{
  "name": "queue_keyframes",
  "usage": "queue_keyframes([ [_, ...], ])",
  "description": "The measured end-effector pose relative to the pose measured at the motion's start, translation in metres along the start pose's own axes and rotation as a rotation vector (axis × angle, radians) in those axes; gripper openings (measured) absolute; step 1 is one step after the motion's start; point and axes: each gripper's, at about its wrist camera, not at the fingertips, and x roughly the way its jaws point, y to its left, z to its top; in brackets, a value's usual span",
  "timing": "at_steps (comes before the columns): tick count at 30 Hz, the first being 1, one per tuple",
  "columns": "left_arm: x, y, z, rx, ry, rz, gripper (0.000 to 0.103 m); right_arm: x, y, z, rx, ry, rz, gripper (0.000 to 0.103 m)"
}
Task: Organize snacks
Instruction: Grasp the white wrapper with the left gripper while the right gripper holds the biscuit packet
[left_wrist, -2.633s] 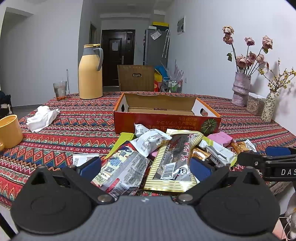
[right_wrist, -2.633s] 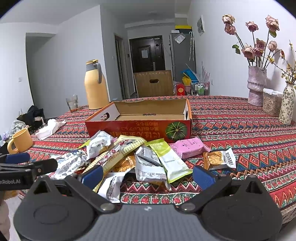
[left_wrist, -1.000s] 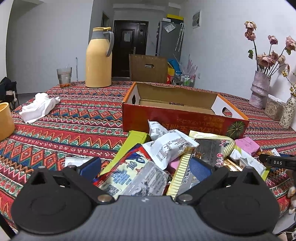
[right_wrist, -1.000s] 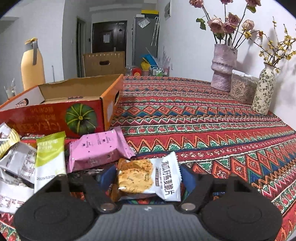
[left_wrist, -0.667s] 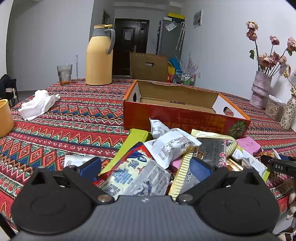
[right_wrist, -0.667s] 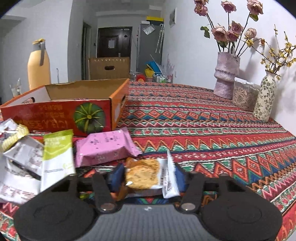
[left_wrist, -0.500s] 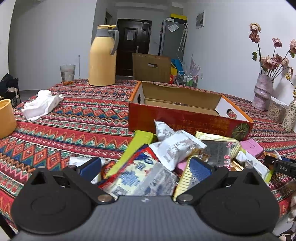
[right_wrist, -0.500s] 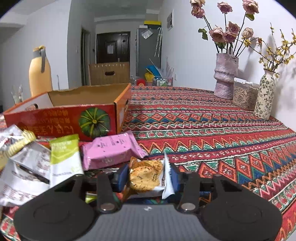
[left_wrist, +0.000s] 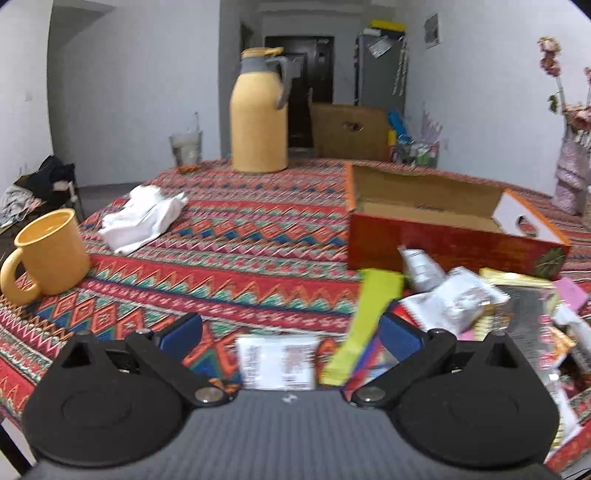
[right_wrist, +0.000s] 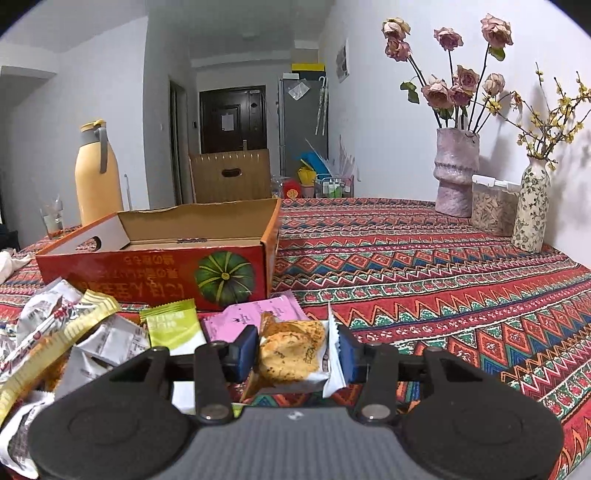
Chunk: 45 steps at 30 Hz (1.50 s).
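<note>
The right gripper (right_wrist: 297, 350) is clamped on a small white-and-orange cracker packet (right_wrist: 291, 352), blue pads pressing its two sides, the packet held just above the red patterned tablecloth (right_wrist: 424, 280) in front of the open red cardboard box with a green pumpkin printed on its side (right_wrist: 159, 266). That packet looks light, crinkly and soft; the film bulges between the pads, and I would guess the crackers inside break easily, so a hold across the middle, as now, seems safer than pinching a sealed end. The film is probably slippery too. The left gripper (left_wrist: 291, 332) has its jaws apart and empty, hovering over a flat white sachet (left_wrist: 277, 362) beside a long yellow-green wrapper (left_wrist: 364, 314) at the edge of the heap. The box's near wall stands between the packet and its bare inside, so the load must clear that rim. To the right the cloth lies free as far as the pink vase of dried roses (right_wrist: 456, 170); a yellow mug (left_wrist: 48, 254) sits well off left.
</note>
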Motion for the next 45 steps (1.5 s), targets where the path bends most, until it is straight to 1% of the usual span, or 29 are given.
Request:
queue_keyframes([
  [4, 0.016, 0.012, -0.002, 0.000, 0.062, 0.023, 0.103, -0.001, 0.003, 0.000, -0.004, 0.001, -0.005, 0.045],
  [9, 0.032, 0.020, -0.006, 0.009, 0.097, 0.023, 0.103, -0.001, 0.005, 0.000, -0.005, 0.007, -0.016, 0.045],
  [12, 0.036, 0.020, -0.008, 0.028, 0.115, 0.022, 0.100, 0.000, 0.007, 0.000, -0.008, 0.010, -0.020, 0.045],
  [21, 0.037, 0.015, -0.007, 0.048, 0.141, -0.027, 0.078, 0.001, 0.012, 0.002, -0.017, 0.016, -0.015, 0.045],
  [23, 0.038, 0.014, -0.006, 0.049, 0.155, -0.045, 0.069, 0.001, 0.013, 0.002, -0.018, 0.016, -0.012, 0.045],
  [24, 0.039, 0.013, -0.005, 0.051, 0.162, -0.052, 0.067, 0.001, 0.013, 0.002, -0.018, 0.016, -0.012, 0.045],
  [26, 0.040, 0.012, -0.003, 0.057, 0.176, -0.067, 0.054, 0.000, 0.013, 0.001, -0.017, 0.015, -0.010, 0.045],
  [27, 0.040, 0.010, -0.002, 0.063, 0.179, -0.067, 0.053, 0.000, 0.013, 0.001, -0.015, 0.014, -0.009, 0.045],
  [29, 0.039, 0.007, -0.001, 0.083, 0.172, -0.058, 0.047, -0.001, 0.013, 0.001, -0.011, 0.012, -0.006, 0.045],
  [32, 0.037, 0.006, 0.000, 0.084, 0.165, -0.053, 0.043, -0.002, 0.012, 0.000, -0.006, 0.011, -0.004, 0.045],
  [37, 0.033, 0.008, 0.003, 0.076, 0.147, -0.039, 0.039, -0.004, 0.011, 0.000, 0.000, 0.006, 0.002, 0.046],
  [45, 0.027, 0.010, 0.011, 0.060, 0.103, -0.016, 0.037, -0.006, 0.010, 0.000, 0.007, -0.005, 0.012, 0.045],
])
